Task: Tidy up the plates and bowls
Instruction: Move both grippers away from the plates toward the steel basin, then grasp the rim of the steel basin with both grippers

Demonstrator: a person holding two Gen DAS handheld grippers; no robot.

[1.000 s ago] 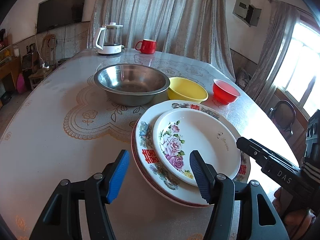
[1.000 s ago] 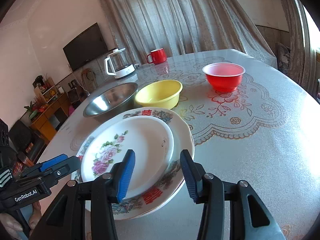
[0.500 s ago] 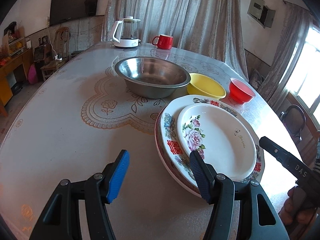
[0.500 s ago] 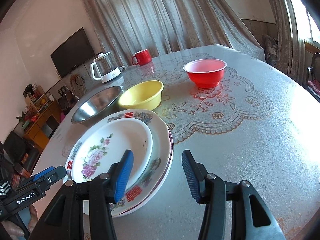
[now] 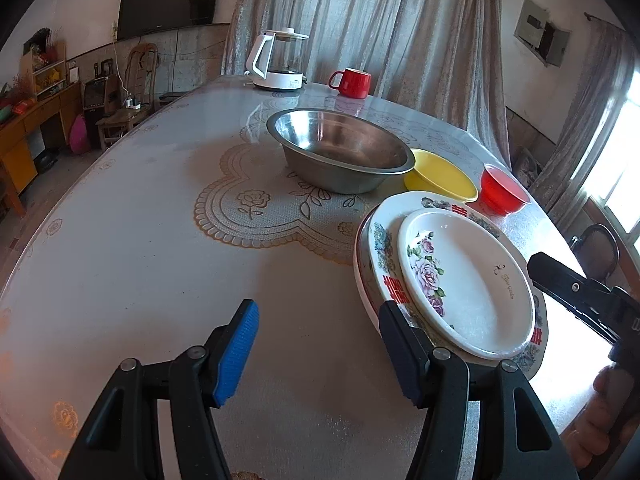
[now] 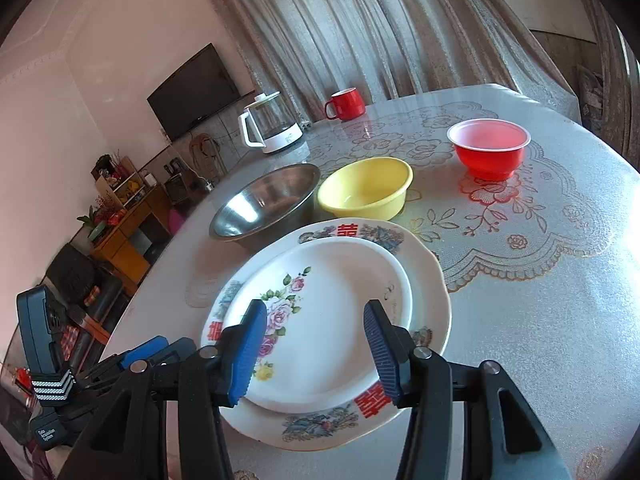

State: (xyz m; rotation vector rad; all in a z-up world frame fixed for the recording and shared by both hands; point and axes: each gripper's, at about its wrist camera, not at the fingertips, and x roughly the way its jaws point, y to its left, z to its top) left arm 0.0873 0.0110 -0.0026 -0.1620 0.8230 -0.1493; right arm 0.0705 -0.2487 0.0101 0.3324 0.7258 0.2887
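Note:
A small white plate with pink roses lies on a larger plate with red characters; a red-rimmed plate edge shows beneath. Behind them stand a steel bowl, a yellow bowl and a red bowl. My left gripper is open over bare table, just left of the plate stack. My right gripper hovers open above the near side of the rose plate, nothing between its fingers.
A white kettle and a red mug stand at the table's far side. The round table has a lace-pattern cover. A dark chair is beyond the right edge.
The left gripper has drifted left, off the plate stack and over bare table. The right gripper has swung left from the stack's right rim to above the rose plate.

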